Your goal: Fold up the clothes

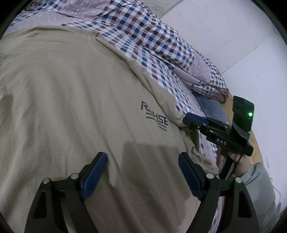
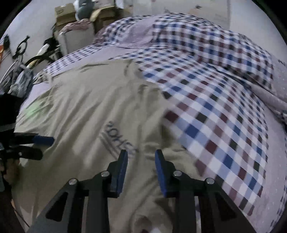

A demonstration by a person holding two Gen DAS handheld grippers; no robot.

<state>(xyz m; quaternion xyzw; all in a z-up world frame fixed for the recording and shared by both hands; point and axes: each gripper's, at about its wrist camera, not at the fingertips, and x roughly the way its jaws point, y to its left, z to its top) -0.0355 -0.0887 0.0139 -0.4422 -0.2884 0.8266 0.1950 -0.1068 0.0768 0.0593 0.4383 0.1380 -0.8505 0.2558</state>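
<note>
A beige T-shirt (image 1: 71, 100) with a dark chest logo (image 1: 154, 116) lies spread flat on the bed. My left gripper (image 1: 142, 159) hovers over its lower front, open wide, with nothing between the blue pads. In the right wrist view the same shirt (image 2: 80, 111) fills the middle, and my right gripper (image 2: 141, 154) is open just above the fabric near the logo (image 2: 120, 139), holding nothing. The right gripper (image 1: 195, 119) also shows at the shirt's right edge in the left wrist view, held by a hand (image 1: 238, 164). The left gripper (image 2: 39, 143) appears at the left border.
A checked blue, maroon and white duvet (image 2: 215, 107) is bunched along the shirt's far side and covers the bed (image 1: 143, 35). Cardboard boxes (image 2: 66, 12) and clutter stand beyond the bed. Wooden floor (image 1: 254, 136) and a white wall (image 1: 233, 35) lie to the right.
</note>
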